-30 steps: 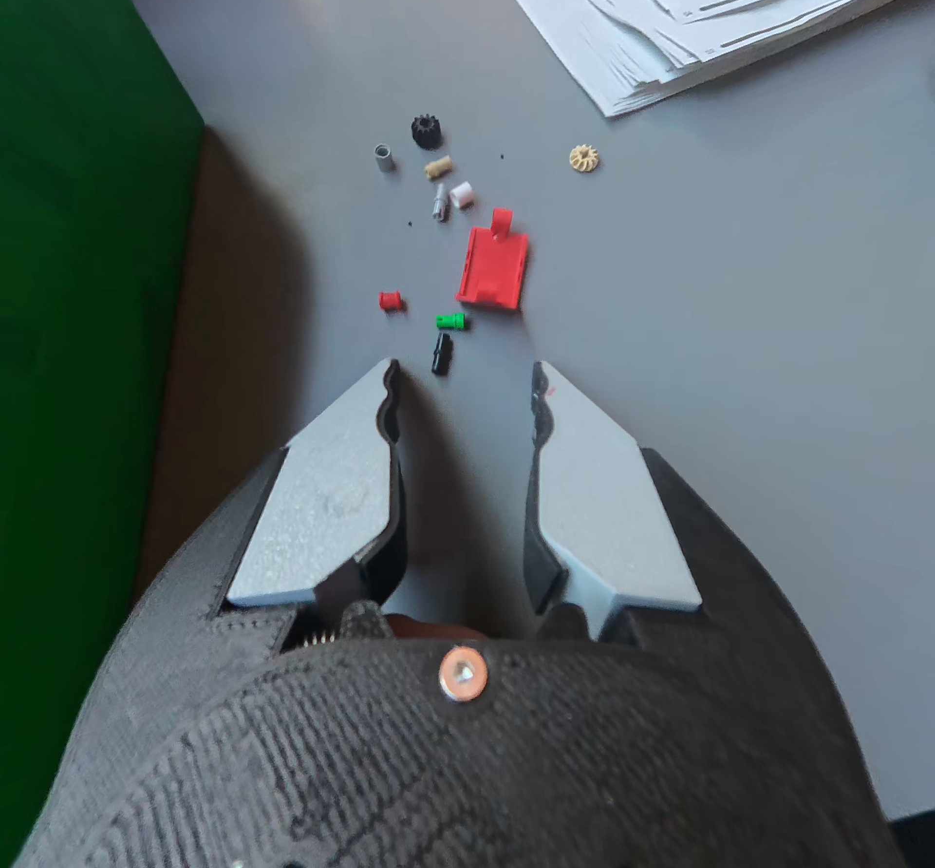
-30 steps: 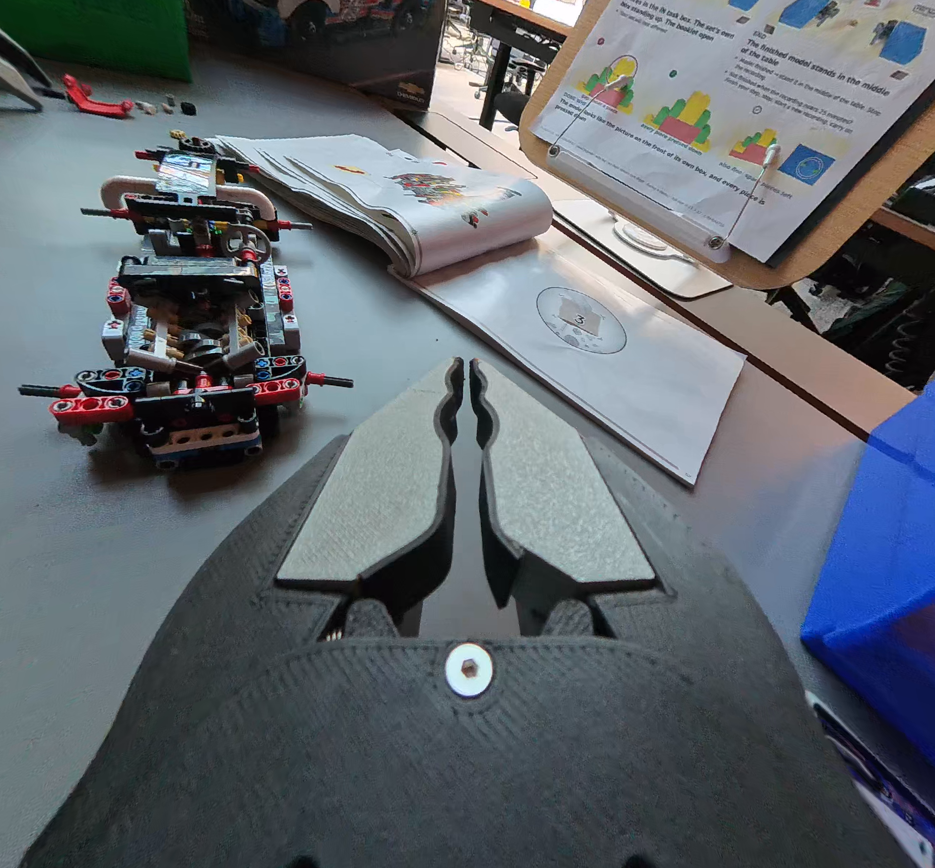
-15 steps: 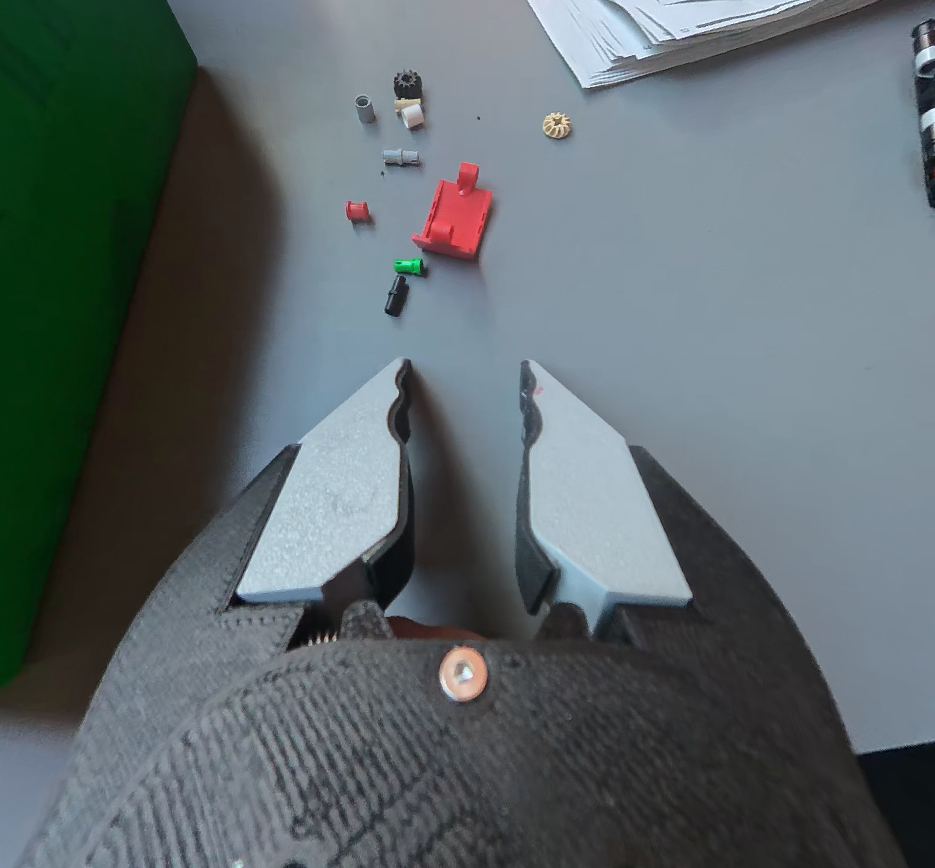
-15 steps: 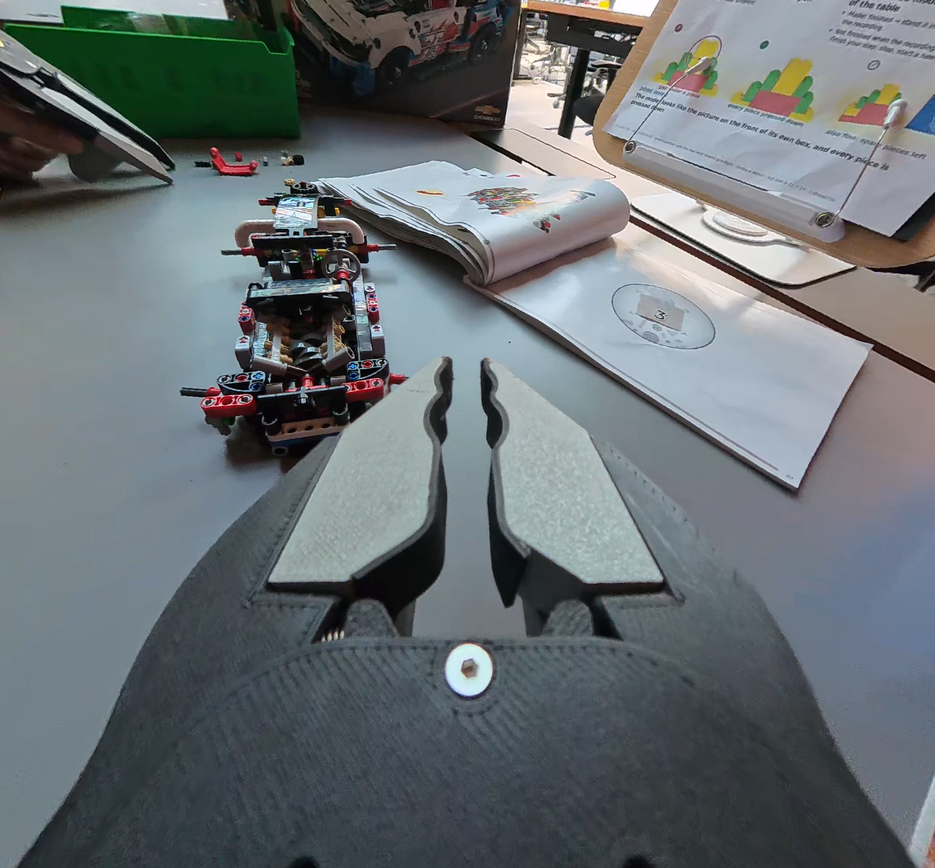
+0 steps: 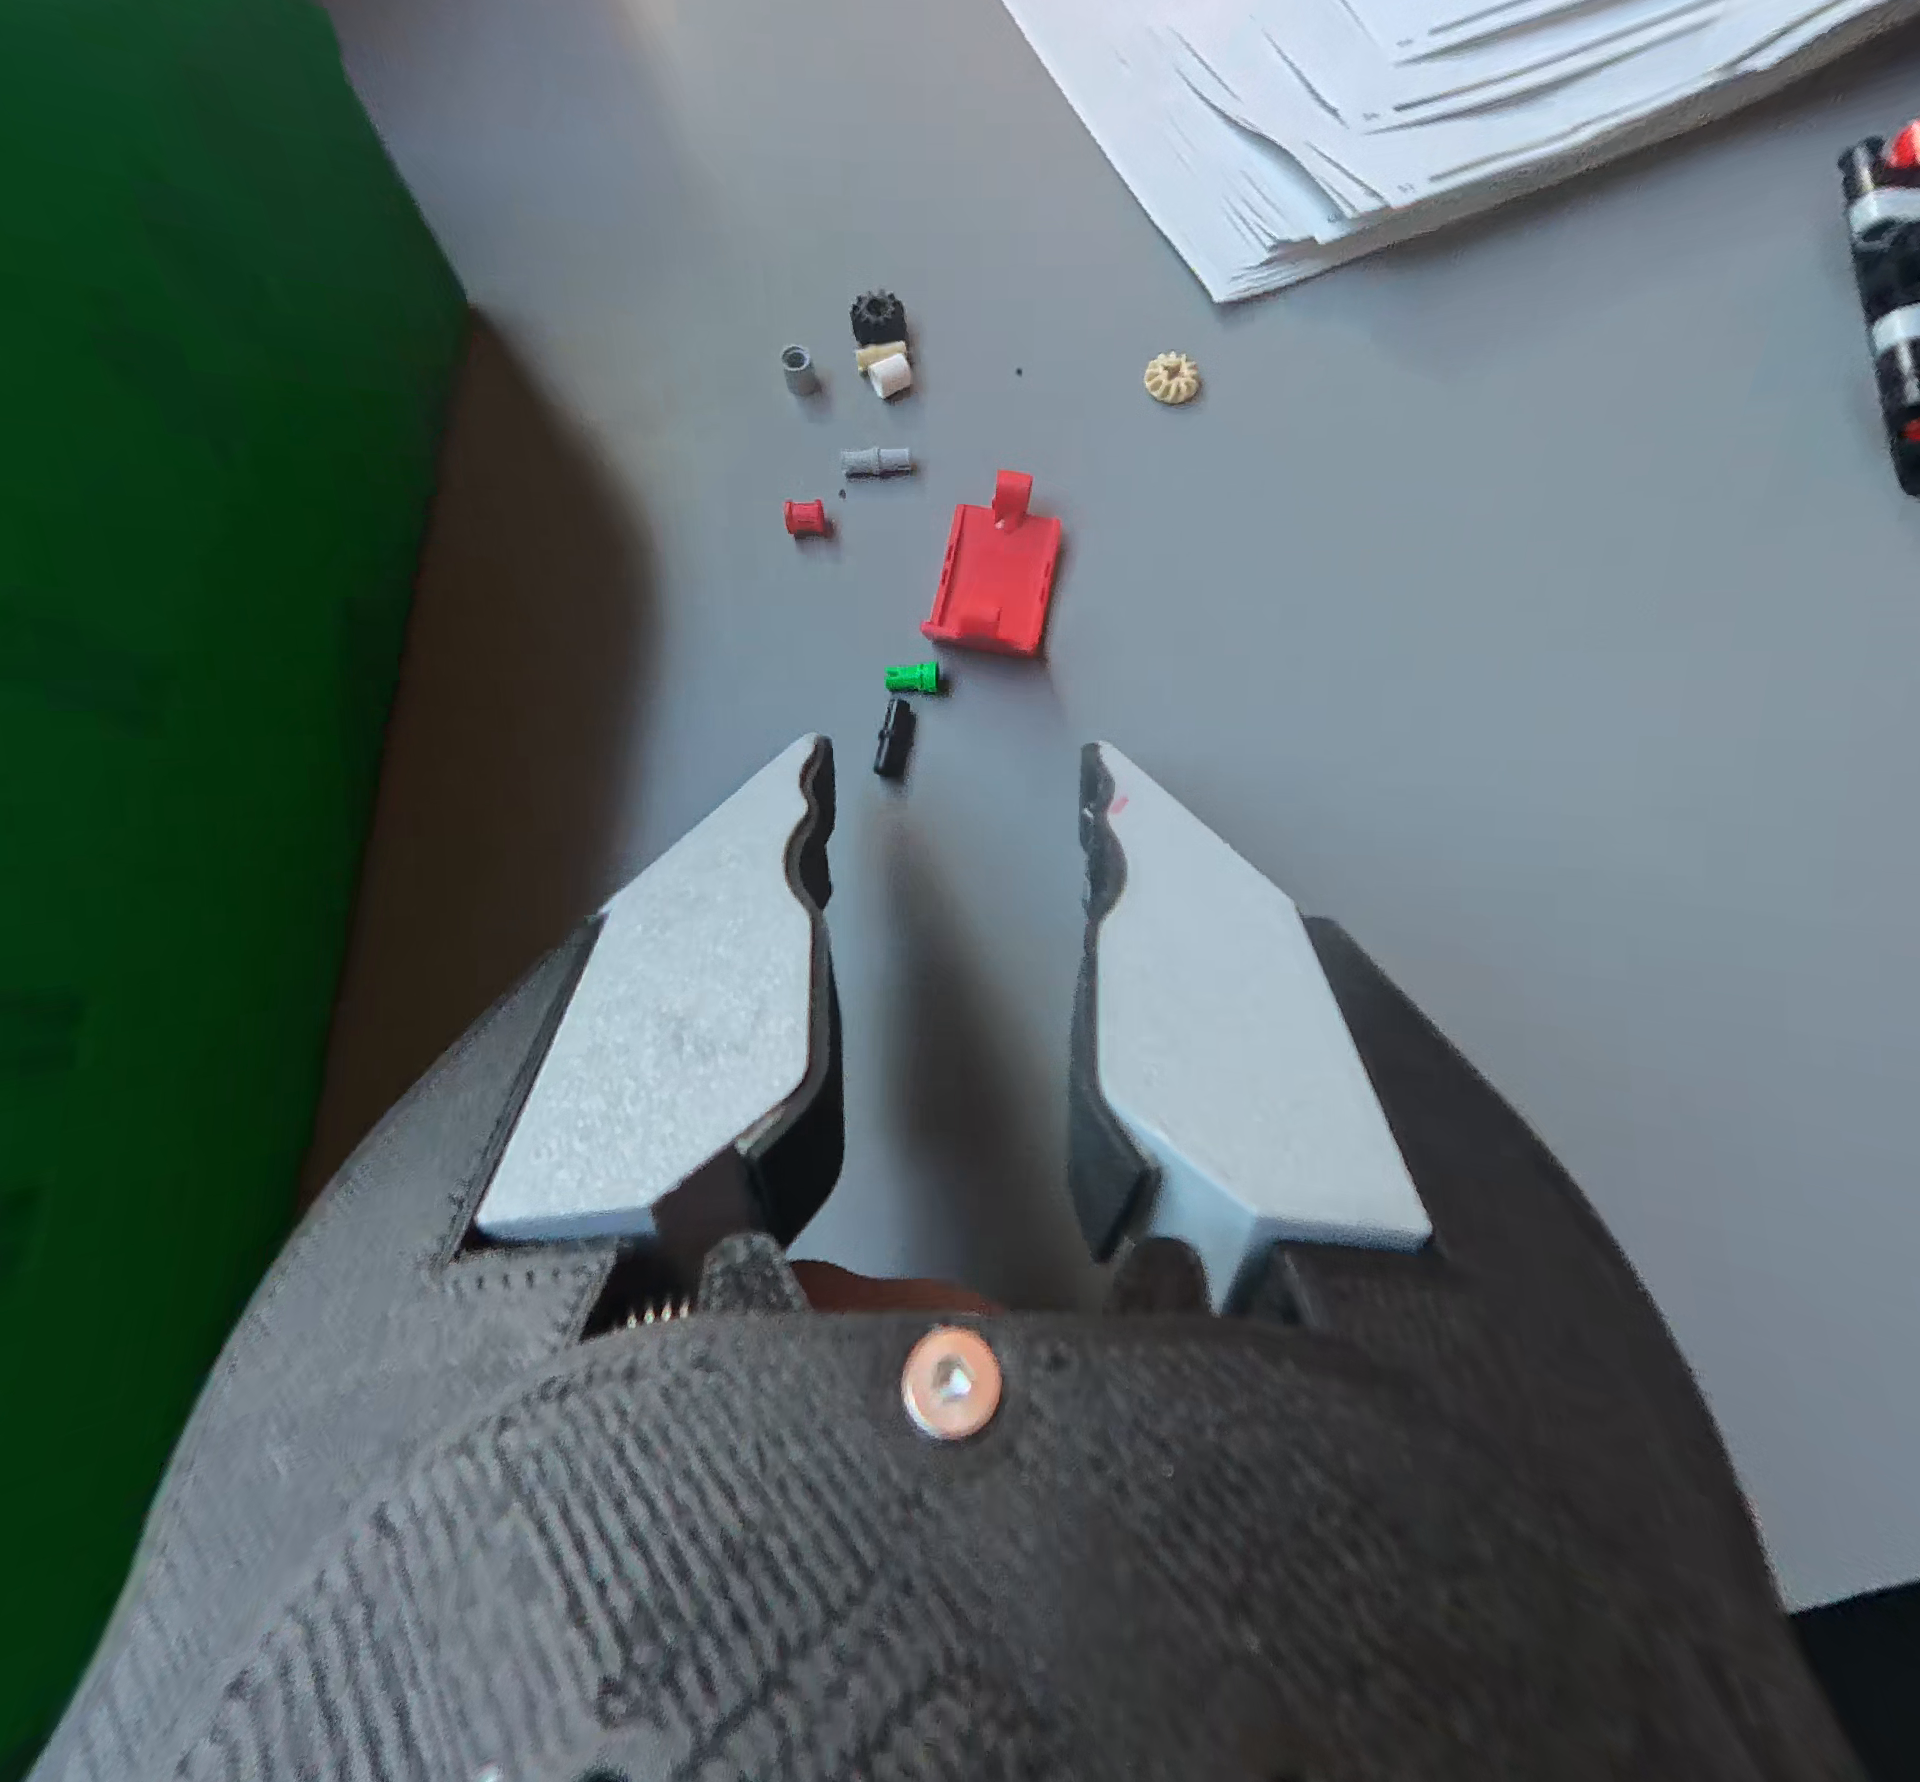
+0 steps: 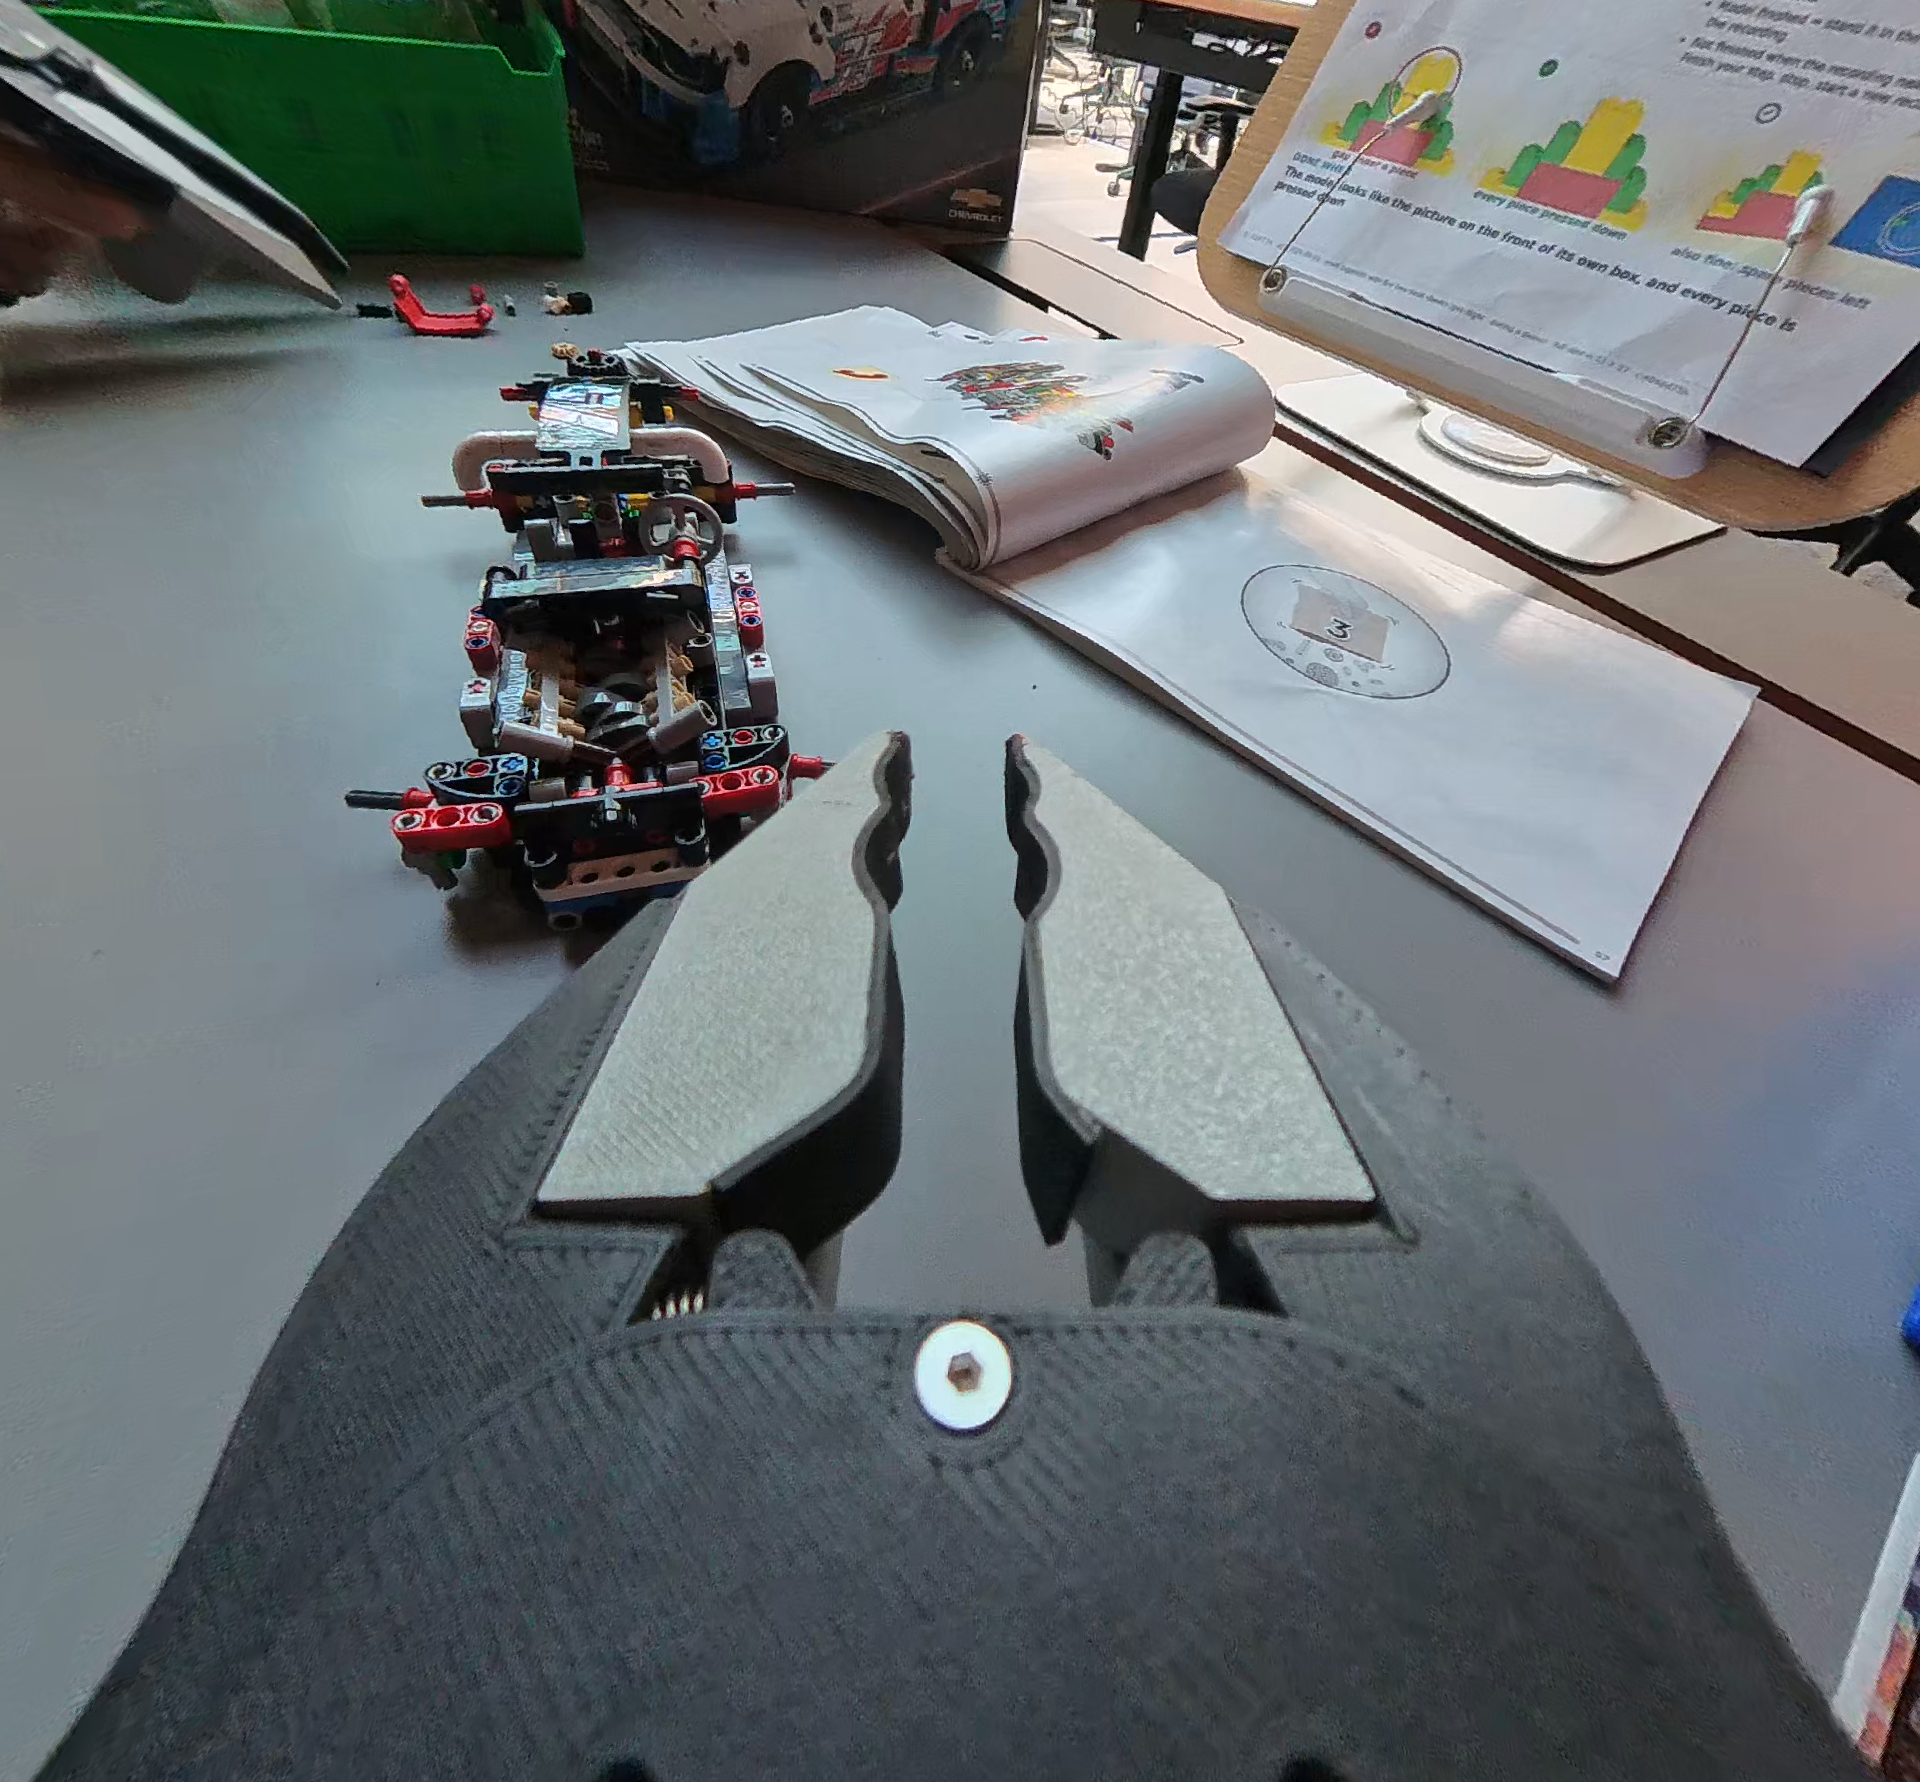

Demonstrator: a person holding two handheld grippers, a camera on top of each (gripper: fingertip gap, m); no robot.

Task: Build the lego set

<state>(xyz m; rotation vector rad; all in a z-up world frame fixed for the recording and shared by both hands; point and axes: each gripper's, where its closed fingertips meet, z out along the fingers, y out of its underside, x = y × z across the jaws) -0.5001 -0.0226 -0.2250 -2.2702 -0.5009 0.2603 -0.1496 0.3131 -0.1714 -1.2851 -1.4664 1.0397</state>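
My left gripper (image 5: 954, 758) is open and empty above the grey table, its tips just short of a black pin (image 5: 894, 738) and a green pin (image 5: 914, 678). Beyond them lie a red panel piece (image 5: 995, 581), a red bush (image 5: 805, 518), a grey pin (image 5: 876, 462), a grey tube (image 5: 798, 369), a white bush (image 5: 890, 375), a black gear (image 5: 879, 317) and a tan gear (image 5: 1172, 378). My right gripper (image 6: 958, 758) is open and empty, just right of the part-built car chassis (image 6: 603, 652). The left gripper also shows in the right wrist view (image 6: 187, 215).
An open instruction booklet (image 6: 1039, 444) lies right of the chassis; its page stack shows in the left wrist view (image 5: 1455, 49). A green bin (image 6: 343, 111) and the set's box (image 6: 790, 28) stand at the back. A clipboard stand (image 6: 1621, 174) is at the right. Some 50 cm of space lies between my two pairs of fingers. About 8 cm separates my left fingertips from the grey pin (image 5: 876, 462).
My right gripper has opened from shut and turned left, toward the chassis. My left gripper drew back from the loose pieces, then came close to them again, its jaws narrowing briefly and widening.
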